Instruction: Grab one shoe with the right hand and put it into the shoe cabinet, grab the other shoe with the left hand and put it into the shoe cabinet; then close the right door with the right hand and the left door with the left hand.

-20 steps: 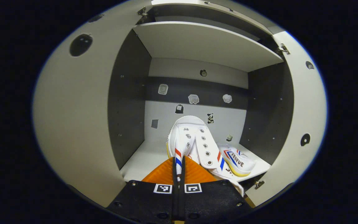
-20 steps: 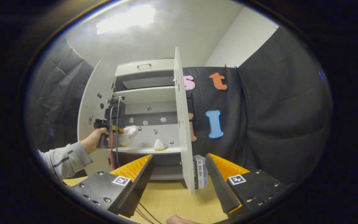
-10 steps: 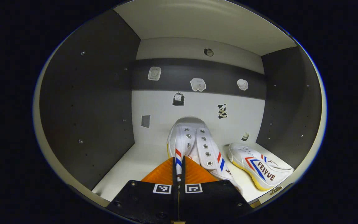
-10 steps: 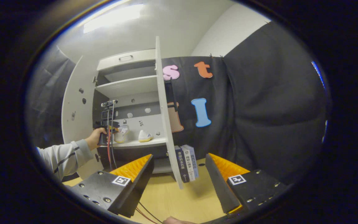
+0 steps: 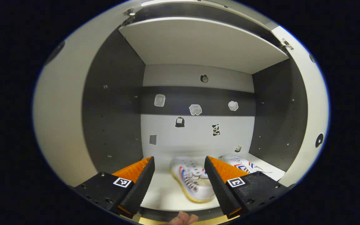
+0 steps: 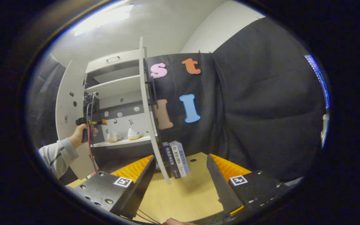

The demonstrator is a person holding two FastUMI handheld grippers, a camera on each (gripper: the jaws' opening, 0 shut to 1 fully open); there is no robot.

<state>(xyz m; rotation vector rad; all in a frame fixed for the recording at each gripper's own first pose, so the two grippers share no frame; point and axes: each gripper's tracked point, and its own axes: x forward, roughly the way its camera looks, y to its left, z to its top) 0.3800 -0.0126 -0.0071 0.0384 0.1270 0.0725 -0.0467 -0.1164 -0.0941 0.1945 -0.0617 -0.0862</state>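
- The left tool stands wide apart with nothing between its fingers, at the front edge of the cabinet's lower shelf.
- The near shoe lies on that shelf between the two fingers and clear of both; it is a white low canvas shoe with a yellowish sole rim, metal eyelets and red and blue stripes on its side. It looks blurred in the left gripper view.
- The second shoe lies to the right of it on the same shelf, near the dark right inner wall, partly hidden behind the right finger; it has the same white upper, red and blue stripes and dark lettering.
- From the right gripper view both shoes sit side by side and apart on the shelf, the near shoe to the left and the second shoe to the right, both with yellowish soles.
- The shoe cabinet is pale grey with a dark inner band and small stickers on its back wall; the left door and right door both hang open.
- A hand with a grey sleeve holds the left tool in front of the open cabinet.
- The right tool is spread wide and empty over the wooden surface, well apart from the cabinet, with upright books just past the right door's lower edge.
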